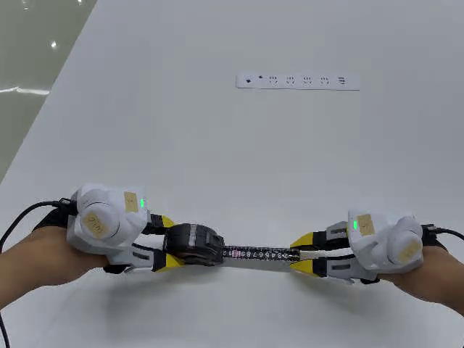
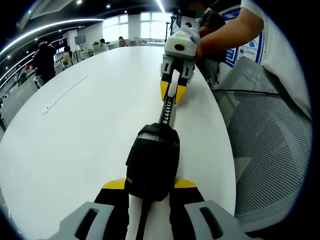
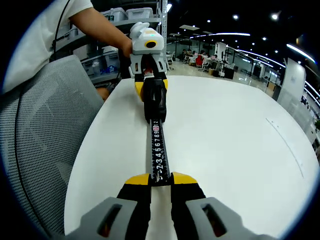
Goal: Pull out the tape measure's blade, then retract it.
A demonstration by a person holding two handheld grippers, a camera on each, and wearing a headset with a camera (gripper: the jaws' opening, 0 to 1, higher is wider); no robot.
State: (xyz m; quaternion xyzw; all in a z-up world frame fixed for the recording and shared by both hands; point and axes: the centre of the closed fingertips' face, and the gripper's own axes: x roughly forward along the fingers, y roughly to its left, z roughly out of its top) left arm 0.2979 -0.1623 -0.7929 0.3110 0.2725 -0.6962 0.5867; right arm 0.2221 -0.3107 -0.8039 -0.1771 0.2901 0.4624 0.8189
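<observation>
— well, head view?
— left tongs (image 1: 165, 243) clenched on the black plastic tape measure case (image 1: 192, 244), near the white surface's (image 1: 217, 145) front edge; its dark numbered blade (image 1: 259, 254) runs across to the right tongs (image 1: 303, 255).
— left gripper view?
— case sits between the jaws, blade leading away.
— right gripper view?
— yellow tips pinch the blade's end.

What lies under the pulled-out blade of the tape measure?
Bare white table lies under the blade. Its end is hidden in the right gripper, and the rest is inside the black case.
</observation>
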